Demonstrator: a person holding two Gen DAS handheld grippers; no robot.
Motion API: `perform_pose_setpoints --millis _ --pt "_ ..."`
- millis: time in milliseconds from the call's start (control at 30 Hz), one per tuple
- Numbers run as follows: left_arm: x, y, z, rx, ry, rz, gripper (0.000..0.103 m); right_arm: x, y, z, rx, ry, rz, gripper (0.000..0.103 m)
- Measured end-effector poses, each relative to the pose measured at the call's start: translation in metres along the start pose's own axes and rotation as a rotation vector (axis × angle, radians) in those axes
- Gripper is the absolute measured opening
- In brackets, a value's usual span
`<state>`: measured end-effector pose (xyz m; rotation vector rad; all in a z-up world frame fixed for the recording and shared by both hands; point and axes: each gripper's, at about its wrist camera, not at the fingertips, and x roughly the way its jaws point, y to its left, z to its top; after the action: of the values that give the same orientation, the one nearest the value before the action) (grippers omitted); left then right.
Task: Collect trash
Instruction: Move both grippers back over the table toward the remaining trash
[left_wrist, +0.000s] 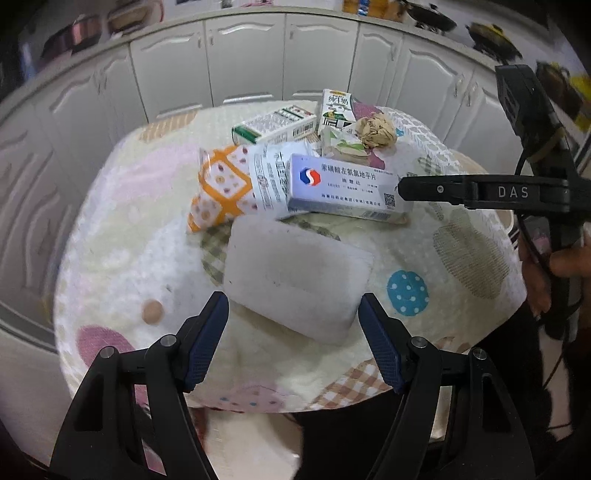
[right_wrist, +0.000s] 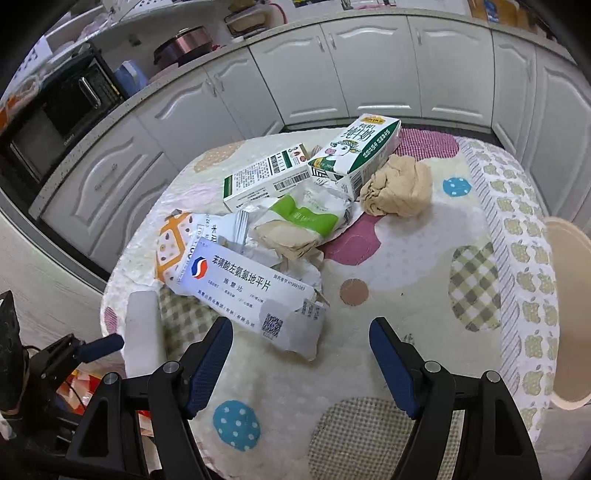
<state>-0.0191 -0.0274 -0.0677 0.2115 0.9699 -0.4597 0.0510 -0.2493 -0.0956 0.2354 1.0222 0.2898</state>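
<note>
Trash is lying heaped toward the far side of a round table (right_wrist: 424, 295) that is wearing a patchwork-patterned cloth. Nearest the right gripper (right_wrist: 301, 365) a white-and-blue medicine box (right_wrist: 243, 291) is lying flat with its end flap torn open; its near corner is sitting between that gripper's jaws, which are standing wide and touching nothing. Behind the box an orange-patterned wrapper (right_wrist: 170, 243), a green-and-white packet (right_wrist: 306, 218) and a green-edged carton (right_wrist: 266, 175) are overlapping one another. A milk carton (right_wrist: 354, 151) is lying on its side at the back, with a crumpled tan paper ball (right_wrist: 399, 190) just beside it on the right. A white foam block (left_wrist: 295, 277) is resting on the cloth in front of the heap, close to the table's left edge in the right wrist view. The left gripper (left_wrist: 293, 339) is hovering over the block's near end with its jaws open on either side, apart from it. White cabinets (right_wrist: 369, 70) are running behind the table.
</note>
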Motion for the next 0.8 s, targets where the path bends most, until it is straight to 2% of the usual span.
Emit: perform_pose_setpoints --millis 167,300,500,633,733,800 --pt "-0.01 0.004 0.007 0.112 0.031 0.036 0.073 -0.004 -0.001 -0.002 0.006 -0.008 0.004 0.074" --pt "-0.004 0.005 -0.004 0.088 0.087 -0.023 0.073 -0.008 0.001 -0.003 0.014 -0.019 0.012 0.074" --pt "0.016 0.004 -0.019 -0.021 0.135 -0.115 0.073 -0.01 0.004 -0.003 -0.003 -0.014 0.01 0.074" --pt "0.012 0.009 -0.016 -0.134 0.104 -0.197 0.073 -0.011 0.0 -0.004 0.009 -0.017 0.004 0.074" --pt "0.008 0.01 -0.011 -0.197 0.064 -0.202 0.073 -0.012 -0.004 -0.003 0.022 -0.025 0.005 0.074" --pt "0.006 0.011 -0.008 -0.249 0.034 -0.173 0.073 -0.013 -0.006 -0.003 0.022 -0.028 0.005 0.074"
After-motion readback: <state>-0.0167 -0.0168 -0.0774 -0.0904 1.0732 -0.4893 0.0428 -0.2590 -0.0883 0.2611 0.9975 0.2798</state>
